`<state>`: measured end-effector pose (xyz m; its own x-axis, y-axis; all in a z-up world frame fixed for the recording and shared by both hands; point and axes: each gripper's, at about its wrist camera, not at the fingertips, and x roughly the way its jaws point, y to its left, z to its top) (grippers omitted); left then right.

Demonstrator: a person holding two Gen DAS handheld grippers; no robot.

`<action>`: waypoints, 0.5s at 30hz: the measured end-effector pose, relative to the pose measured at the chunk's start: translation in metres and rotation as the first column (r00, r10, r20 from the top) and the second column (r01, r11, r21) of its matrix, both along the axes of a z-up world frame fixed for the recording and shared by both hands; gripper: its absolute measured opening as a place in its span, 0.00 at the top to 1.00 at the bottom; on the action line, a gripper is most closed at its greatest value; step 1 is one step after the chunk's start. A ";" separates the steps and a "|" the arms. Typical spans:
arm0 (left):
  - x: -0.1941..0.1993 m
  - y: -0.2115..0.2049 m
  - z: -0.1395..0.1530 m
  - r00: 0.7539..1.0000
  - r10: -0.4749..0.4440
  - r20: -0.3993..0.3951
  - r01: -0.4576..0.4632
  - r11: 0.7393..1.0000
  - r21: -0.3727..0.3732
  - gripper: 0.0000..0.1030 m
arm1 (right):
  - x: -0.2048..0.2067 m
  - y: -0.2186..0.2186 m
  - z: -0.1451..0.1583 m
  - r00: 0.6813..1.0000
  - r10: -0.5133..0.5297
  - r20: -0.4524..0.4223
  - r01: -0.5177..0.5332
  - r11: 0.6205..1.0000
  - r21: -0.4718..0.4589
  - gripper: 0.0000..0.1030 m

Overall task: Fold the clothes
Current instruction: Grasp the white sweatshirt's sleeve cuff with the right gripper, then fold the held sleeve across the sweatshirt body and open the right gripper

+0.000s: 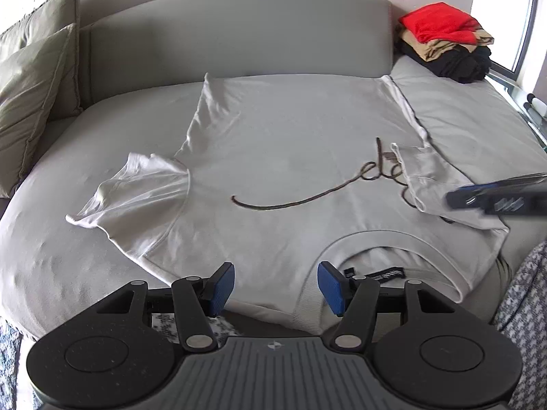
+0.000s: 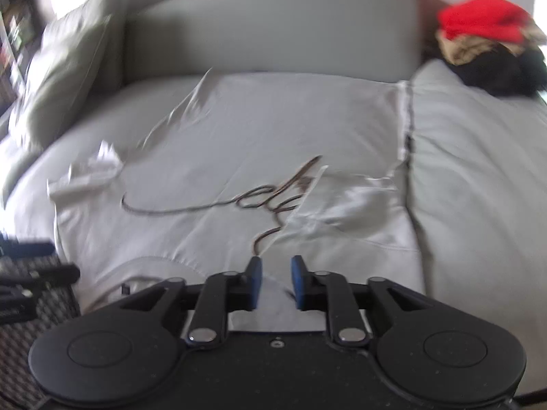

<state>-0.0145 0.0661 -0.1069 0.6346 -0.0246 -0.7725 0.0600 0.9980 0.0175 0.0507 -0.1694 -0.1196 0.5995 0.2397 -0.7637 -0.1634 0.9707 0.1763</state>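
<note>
The left gripper (image 1: 276, 285) holds its fingers (image 1: 222, 287) wide apart and grips nothing; they sit low over the near edge of the white T-shirt (image 1: 290, 143), beside the ribbed collar (image 1: 309, 307). This position suits a pinch at the shoulder line for the next fold.

The right gripper (image 2: 276, 282) shows its fingers (image 2: 255, 282) parted by a narrow gap. White fabric lies between and below them, but the blurred right wrist view does not show whether any cloth is pinched. In the left wrist view this gripper appears at the right edge, just over the folded-in sleeve (image 1: 430, 177).

The T-shirt lies flat, front up, on the grey sofa seat (image 1: 85, 246), collar toward the operator and hem toward the backrest (image 1: 239, 30). The right-hand sleeve is turned inward over the dark script print (image 1: 307, 194); the left-hand sleeve (image 1: 136, 191) still lies spread outward. Judged from this, one side fold is laid and the other is pending.

A stack of folded clothes (image 1: 444, 44), red on top, rests at the far right corner, well apart, presumably to keep the working area free. Green cushions (image 1: 34, 78) lean at the left.
</note>
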 end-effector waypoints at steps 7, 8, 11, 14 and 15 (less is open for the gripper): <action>0.019 0.003 -0.012 1.000 0.010 0.019 -0.011 0.999 0.052 0.44 | 0.034 -0.065 -0.014 0.946 -0.306 -0.111 0.311 0.950 0.030 0.90; 0.023 0.004 -0.015 1.000 0.009 0.002 -0.009 0.999 0.048 0.44 | 0.038 -0.063 -0.020 0.946 -0.297 -0.132 0.302 0.953 0.012 0.90; 0.032 0.004 -0.026 0.998 0.005 -0.061 -0.003 0.999 0.033 0.45 | 0.042 -0.052 -0.043 0.942 -0.270 -0.199 0.252 0.961 -0.109 0.90; 0.032 0.002 -0.033 0.995 -0.009 -0.101 0.014 0.999 0.044 0.44 | 0.029 -0.049 -0.058 0.923 -0.279 -0.267 0.230 0.952 -0.200 0.99; 0.031 0.001 -0.033 0.995 -0.014 -0.102 0.019 0.999 0.051 0.44 | 0.023 -0.048 -0.057 0.918 -0.285 -0.277 0.230 0.949 -0.215 1.00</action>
<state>0.0164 0.0675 -0.1397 0.5526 0.0076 -0.8334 0.0805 0.9948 0.0624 0.0736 -0.2171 -0.1767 0.3578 -0.0457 -0.9327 0.1303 0.9915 0.0015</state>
